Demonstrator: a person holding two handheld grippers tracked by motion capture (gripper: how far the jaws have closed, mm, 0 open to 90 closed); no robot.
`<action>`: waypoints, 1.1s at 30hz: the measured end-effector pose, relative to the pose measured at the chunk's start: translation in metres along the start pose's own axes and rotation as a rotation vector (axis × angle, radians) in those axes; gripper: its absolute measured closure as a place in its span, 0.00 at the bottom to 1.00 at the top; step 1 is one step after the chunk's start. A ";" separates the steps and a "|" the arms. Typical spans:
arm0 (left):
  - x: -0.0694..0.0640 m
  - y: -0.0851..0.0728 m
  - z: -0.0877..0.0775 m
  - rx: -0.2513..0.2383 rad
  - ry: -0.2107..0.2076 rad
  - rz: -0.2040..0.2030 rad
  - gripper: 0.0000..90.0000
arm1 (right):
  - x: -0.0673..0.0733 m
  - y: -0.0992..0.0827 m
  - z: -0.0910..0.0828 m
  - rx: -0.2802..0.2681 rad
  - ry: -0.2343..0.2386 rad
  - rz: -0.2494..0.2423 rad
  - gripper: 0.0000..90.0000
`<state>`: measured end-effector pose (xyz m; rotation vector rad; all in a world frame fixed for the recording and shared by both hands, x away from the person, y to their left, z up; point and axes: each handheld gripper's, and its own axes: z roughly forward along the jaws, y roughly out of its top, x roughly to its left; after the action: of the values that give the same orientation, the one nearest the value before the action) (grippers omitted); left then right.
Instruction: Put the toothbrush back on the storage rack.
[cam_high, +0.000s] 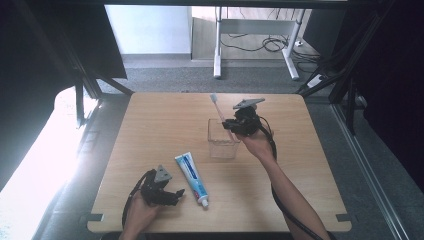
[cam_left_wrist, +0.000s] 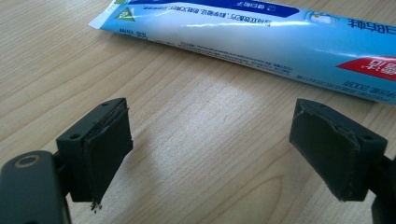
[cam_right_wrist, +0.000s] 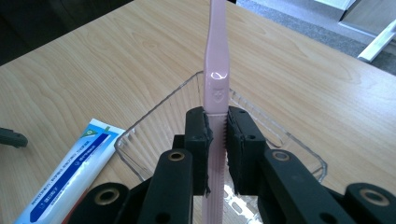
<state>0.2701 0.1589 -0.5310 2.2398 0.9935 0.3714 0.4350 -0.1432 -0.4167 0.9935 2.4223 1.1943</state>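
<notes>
Toothbrush (cam_right_wrist: 217, 70): pale pink, slim glossy handle with a small embossed mark at the neck and a ribbed grip section lower down; in the high view its bristled head (cam_high: 213, 97) points up and away, tilted.
Place: over the clear cup (cam_right_wrist: 140, 140), its lower end inside the rim.
Clear cup: transparent, squarish, standing on the bench (cam_high: 150, 130) near the middle.
Right hand-held gripper (cam_right_wrist: 217, 135): jaws clamped on the toothbrush handle, one pad either side.
Left hand-held gripper (cam_left_wrist: 210, 154): jaws wide apart, nothing between them, low over the bench.
Toothpaste tube (cam_high: 192, 178): white and blue, lying flat just beside the left hand-held gripper, cap toward the near edge.
</notes>
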 end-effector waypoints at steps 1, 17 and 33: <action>0.000 0.000 0.000 0.000 0.000 -0.001 0.14 | 0.000 -0.001 0.002 0.005 -0.001 0.001 0.89; 0.000 0.000 0.001 0.004 -0.004 0.003 0.14 | -0.002 -0.016 0.029 0.058 -0.016 -0.006 0.89; 0.000 0.000 0.001 0.008 -0.004 0.009 0.14 | -0.005 -0.023 0.039 0.131 -0.028 -0.024 0.89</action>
<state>0.2704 0.1582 -0.5319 2.2522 0.9853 0.3673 0.4481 -0.1329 -0.4593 1.0079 2.5101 1.0175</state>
